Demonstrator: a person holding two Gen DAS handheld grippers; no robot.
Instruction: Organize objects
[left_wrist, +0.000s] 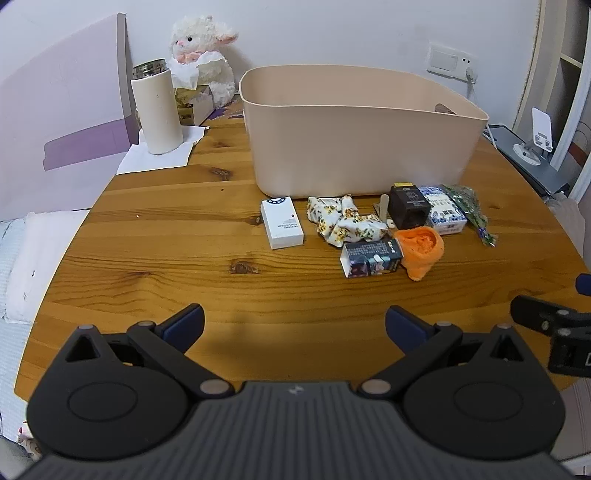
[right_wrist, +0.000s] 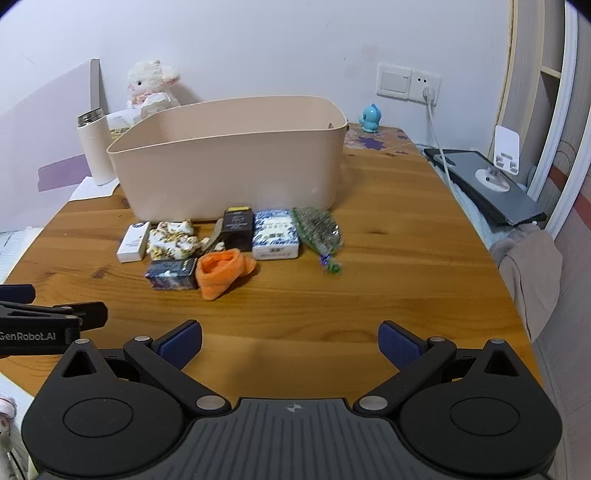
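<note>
A beige bin (left_wrist: 362, 147) (right_wrist: 229, 162) stands on the wooden table (left_wrist: 166, 258) (right_wrist: 406, 277). In front of it lie a white box (left_wrist: 281, 227) (right_wrist: 133, 242), a floral cloth (left_wrist: 343, 219) (right_wrist: 171, 240), a black box (left_wrist: 408, 206) (right_wrist: 238, 228), a blue-and-white box (left_wrist: 445, 214) (right_wrist: 275, 238), a dark printed box (left_wrist: 371, 257) (right_wrist: 171, 274), an orange cloth (left_wrist: 421, 247) (right_wrist: 223, 271) and a green packet (left_wrist: 469, 212) (right_wrist: 319, 230). My left gripper (left_wrist: 294, 326) and right gripper (right_wrist: 290, 341) are both open and empty, above the table's near side, short of the objects.
A cream flask (left_wrist: 157, 110) (right_wrist: 94, 147) on white paper and a plush lamb (left_wrist: 203, 55) (right_wrist: 151, 85) stand back left. A blue figurine (right_wrist: 370, 118) stands back right. A laptop with a phone stand (right_wrist: 491, 184) lies beyond the right edge.
</note>
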